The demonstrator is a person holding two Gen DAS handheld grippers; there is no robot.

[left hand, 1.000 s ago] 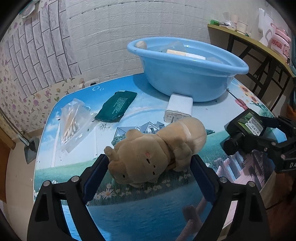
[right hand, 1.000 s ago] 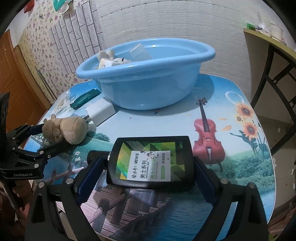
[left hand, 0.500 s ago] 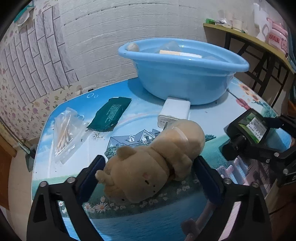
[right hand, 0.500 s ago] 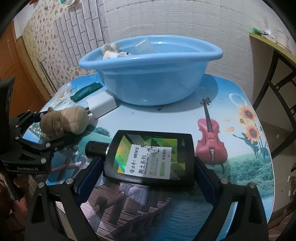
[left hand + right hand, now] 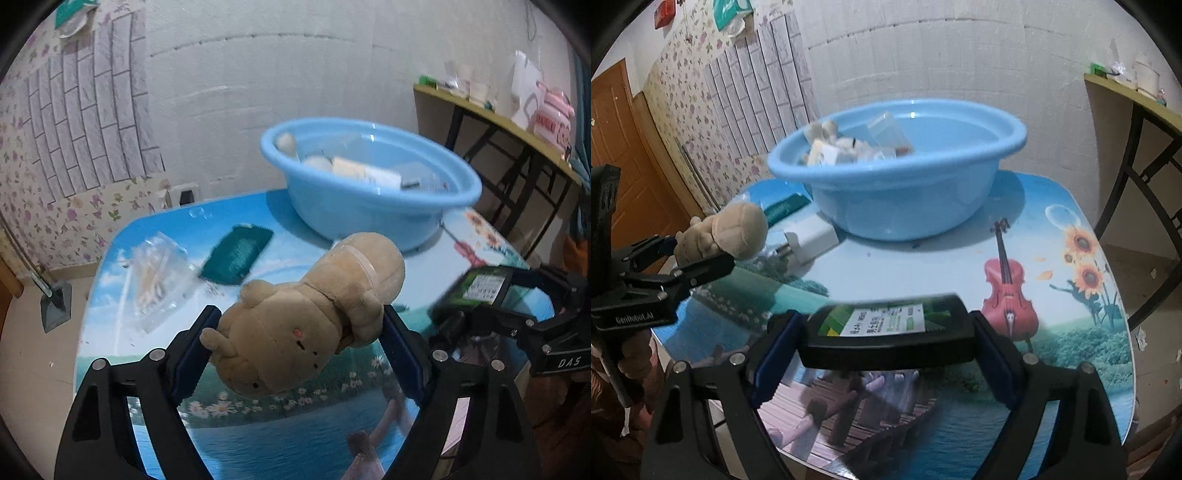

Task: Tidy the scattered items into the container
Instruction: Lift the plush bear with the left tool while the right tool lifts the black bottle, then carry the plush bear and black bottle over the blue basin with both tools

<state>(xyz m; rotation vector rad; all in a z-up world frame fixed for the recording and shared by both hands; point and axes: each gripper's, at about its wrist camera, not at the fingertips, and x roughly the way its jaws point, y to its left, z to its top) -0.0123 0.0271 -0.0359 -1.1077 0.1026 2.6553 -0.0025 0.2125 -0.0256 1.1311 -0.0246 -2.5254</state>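
Observation:
A tan plush toy (image 5: 306,321) hangs clear of the table between the blue pads of my left gripper (image 5: 301,316), whose jaws are closing on it. The same toy (image 5: 735,229) shows at the left of the right wrist view. My right gripper (image 5: 882,325) has its jaws closing on a flat black bottle with a green and white label (image 5: 886,321), lifted and tilted above the table. That bottle (image 5: 480,288) appears at the right of the left wrist view. The blue basin (image 5: 369,214), also seen from the right wrist (image 5: 897,206), stands at the back with several items inside.
A dark green packet (image 5: 238,254) and a clear bag of cotton swabs (image 5: 155,280) lie on the picture-printed table (image 5: 295,443), left of the basin. A white charger (image 5: 812,240) sits just in front of the basin. A shelf (image 5: 498,125) stands at the right.
Both grippers have closed further and risen. The plush toy and the black bottle, which lay on the table, now hang above it, and the basin's inside shows more.

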